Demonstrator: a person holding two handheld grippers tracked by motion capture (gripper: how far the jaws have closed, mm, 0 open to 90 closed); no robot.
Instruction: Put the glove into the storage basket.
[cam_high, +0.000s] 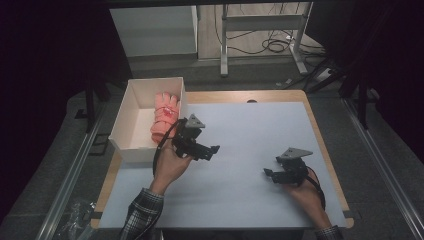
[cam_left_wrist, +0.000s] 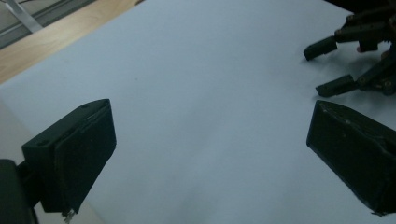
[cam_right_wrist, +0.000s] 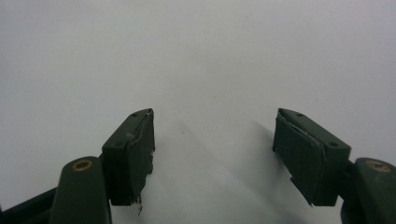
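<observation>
Pink gloves (cam_high: 164, 118) already in box (cam_high: 131, 115); left gripper (cam_high: 212, 150), right gripper (cam_high: 270, 173) both wide, empty; job looks finished.

Pink glove (cam_high: 164, 117) in white box (cam_high: 131, 111), partly behind the left claw (cam_high: 214, 150)

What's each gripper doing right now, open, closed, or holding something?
Left gripper: open, holding nothing, above the white mat.
Right gripper: open, holding nothing, above the same mat.
</observation>
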